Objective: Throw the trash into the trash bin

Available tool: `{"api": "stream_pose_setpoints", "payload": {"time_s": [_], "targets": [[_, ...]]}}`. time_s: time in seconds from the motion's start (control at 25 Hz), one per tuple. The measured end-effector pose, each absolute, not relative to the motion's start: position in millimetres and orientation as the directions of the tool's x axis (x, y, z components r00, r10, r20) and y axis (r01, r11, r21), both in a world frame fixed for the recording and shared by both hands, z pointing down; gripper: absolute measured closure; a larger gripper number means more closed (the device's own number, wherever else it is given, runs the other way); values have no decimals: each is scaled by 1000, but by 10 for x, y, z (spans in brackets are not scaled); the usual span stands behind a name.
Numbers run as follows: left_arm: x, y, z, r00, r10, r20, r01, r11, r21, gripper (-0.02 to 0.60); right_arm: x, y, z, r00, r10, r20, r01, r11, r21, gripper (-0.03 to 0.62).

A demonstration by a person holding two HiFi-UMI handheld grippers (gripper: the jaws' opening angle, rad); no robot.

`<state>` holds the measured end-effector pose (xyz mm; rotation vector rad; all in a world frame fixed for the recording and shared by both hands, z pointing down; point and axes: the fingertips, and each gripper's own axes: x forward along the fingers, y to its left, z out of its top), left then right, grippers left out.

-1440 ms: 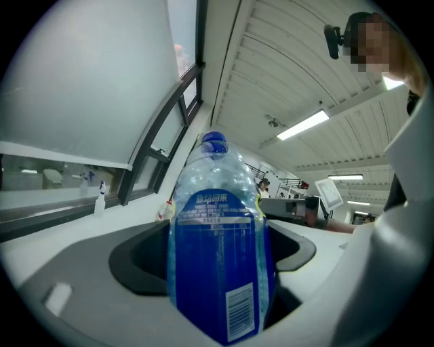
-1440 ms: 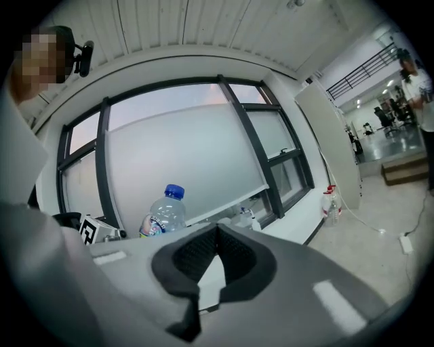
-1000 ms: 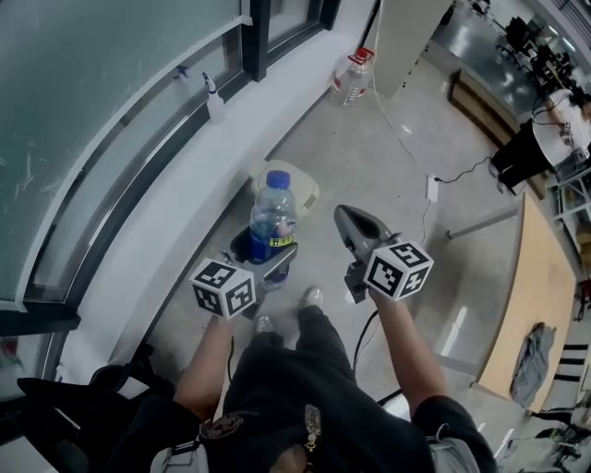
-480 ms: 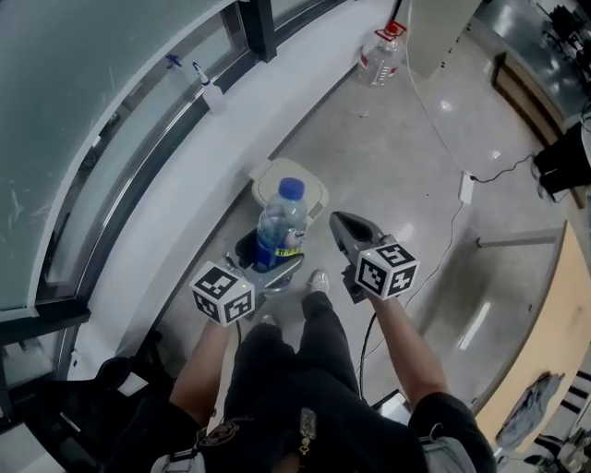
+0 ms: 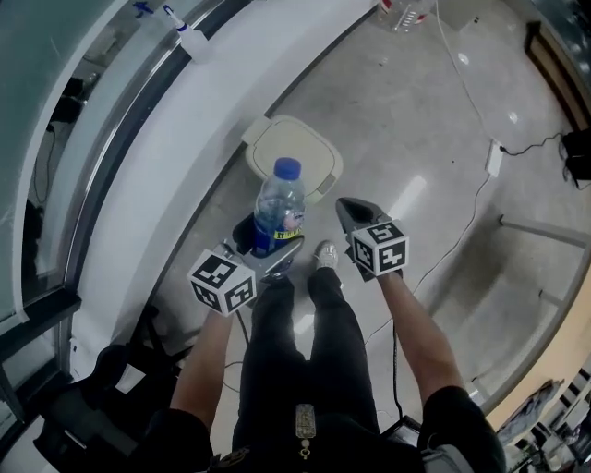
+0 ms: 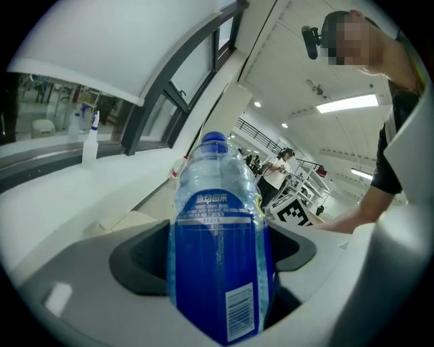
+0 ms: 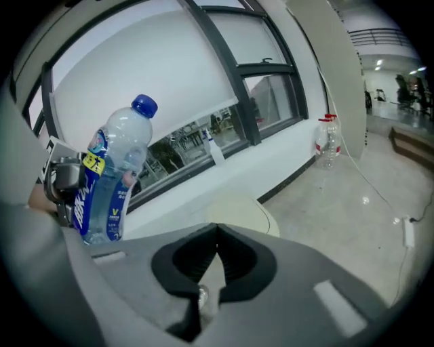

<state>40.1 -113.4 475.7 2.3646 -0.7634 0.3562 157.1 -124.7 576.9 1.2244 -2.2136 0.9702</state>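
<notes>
A clear plastic bottle (image 5: 276, 209) with a blue cap and blue label stands upright in my left gripper (image 5: 266, 253), whose jaws are shut on its lower body. In the left gripper view the bottle (image 6: 218, 244) fills the middle between the jaws. A cream trash bin (image 5: 292, 157) with a closed lid stands on the floor just beyond the bottle, against the white ledge. My right gripper (image 5: 352, 212) is shut and empty, to the right of the bottle. In the right gripper view the bottle (image 7: 112, 173) shows at left and the bin lid (image 7: 237, 207) sits ahead.
A white window ledge (image 5: 175, 139) curves along the left, with a spray bottle (image 5: 181, 20) on it. A big water jug (image 7: 326, 144) stands far along the wall. A cable (image 5: 476, 199) runs over the grey floor. A black bag (image 5: 102, 406) lies at lower left. The person's legs and shoes (image 5: 325, 254) are below.
The person has stepped toward the bin, which now sits closer beneath the bottle. Both grippers keep their hold and spacing; the bottle stays upright in the left one.
</notes>
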Motion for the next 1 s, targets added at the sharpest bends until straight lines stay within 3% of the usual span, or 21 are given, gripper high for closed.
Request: {"api": "stream_pose_setpoints", "payload": {"time_s": [0.48,1.0], "targets": [[375,-1336,6036,837,-343,426,-541,-637,550,155,1484,-1592,7562,-376,-514,771,-926,242,-289,592],[395,-1261,5842,854,-351,384,-516,-664,542,155,1554,-1633,7816,-352,-463,814,-936,198,-292,592]]}}
